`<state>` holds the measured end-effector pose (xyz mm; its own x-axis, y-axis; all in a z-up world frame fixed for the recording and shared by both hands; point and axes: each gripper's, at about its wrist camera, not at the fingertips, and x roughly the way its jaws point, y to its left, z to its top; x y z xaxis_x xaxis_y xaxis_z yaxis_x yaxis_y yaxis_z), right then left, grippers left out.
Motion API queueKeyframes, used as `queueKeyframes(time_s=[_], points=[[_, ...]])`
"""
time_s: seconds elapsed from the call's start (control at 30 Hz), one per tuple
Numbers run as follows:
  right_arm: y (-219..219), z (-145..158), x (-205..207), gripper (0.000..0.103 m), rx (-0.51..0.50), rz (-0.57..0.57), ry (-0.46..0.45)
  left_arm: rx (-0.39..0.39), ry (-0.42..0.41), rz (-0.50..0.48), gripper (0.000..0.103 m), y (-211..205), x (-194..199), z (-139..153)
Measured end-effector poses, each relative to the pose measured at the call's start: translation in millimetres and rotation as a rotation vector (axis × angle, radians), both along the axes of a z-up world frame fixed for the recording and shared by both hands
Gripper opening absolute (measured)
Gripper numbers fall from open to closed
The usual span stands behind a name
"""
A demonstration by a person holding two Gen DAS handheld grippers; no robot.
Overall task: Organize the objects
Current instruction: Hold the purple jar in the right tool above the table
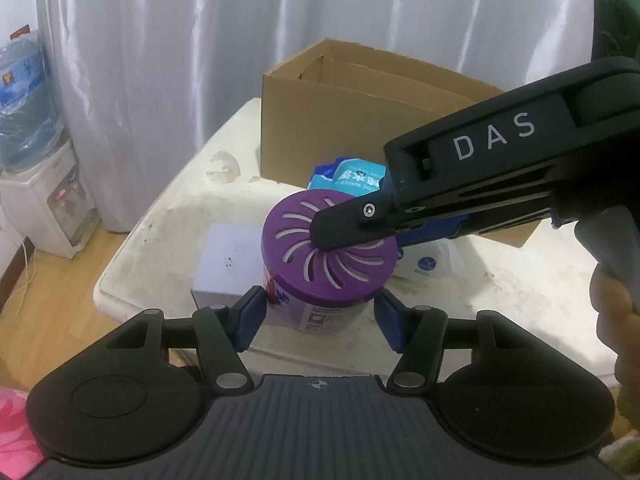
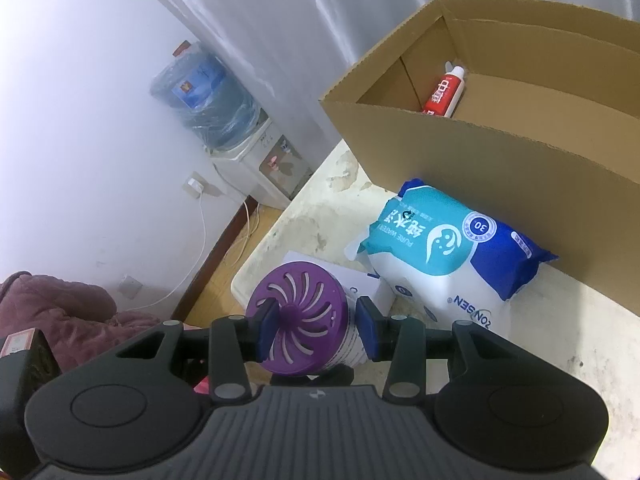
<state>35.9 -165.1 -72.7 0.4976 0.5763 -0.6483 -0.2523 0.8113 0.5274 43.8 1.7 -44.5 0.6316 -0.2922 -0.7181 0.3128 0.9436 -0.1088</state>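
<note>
A jar with a purple slotted lid (image 1: 320,256) stands on the white table (image 1: 500,280). My left gripper (image 1: 318,316) is open, its blue pads on either side of the jar's body. My right gripper (image 2: 318,326) reaches in from the right and hovers just over the lid (image 2: 298,320), open, its pads over the lid's top; it also shows in the left wrist view (image 1: 348,228). A blue and white wipes pack (image 2: 448,248) lies against the open cardboard box (image 2: 500,160). A red and white toothpaste tube (image 2: 444,92) lies inside the box.
A white flat box (image 1: 228,268) lies behind the jar at the table's left edge. A water dispenser (image 2: 248,148) stands by the curtain on the left. Wooden floor lies beyond the table edge. Pink fabric (image 2: 60,312) is at lower left.
</note>
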Motion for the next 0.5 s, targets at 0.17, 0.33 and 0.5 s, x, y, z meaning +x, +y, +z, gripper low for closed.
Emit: queueKeyframes(time_s=[0.17, 0.33, 0.5], points=[[-0.5, -0.5, 0.5, 0.046, 0.003, -0.003, 0.0, 0.003, 0.004, 0.009, 0.06, -2.2, 1.9, -0.1], [-1.7, -0.9, 0.2, 0.046, 0.01, -0.004, 0.003, -0.006, 0.007, 0.021, 0.061, -1.9, 0.9, -0.5], [-2.0, -1.1, 0.4, 0.046, 0.012, -0.005, 0.003, -0.014, 0.01, 0.03, 0.062, -1.5, 2.6, -1.0]])
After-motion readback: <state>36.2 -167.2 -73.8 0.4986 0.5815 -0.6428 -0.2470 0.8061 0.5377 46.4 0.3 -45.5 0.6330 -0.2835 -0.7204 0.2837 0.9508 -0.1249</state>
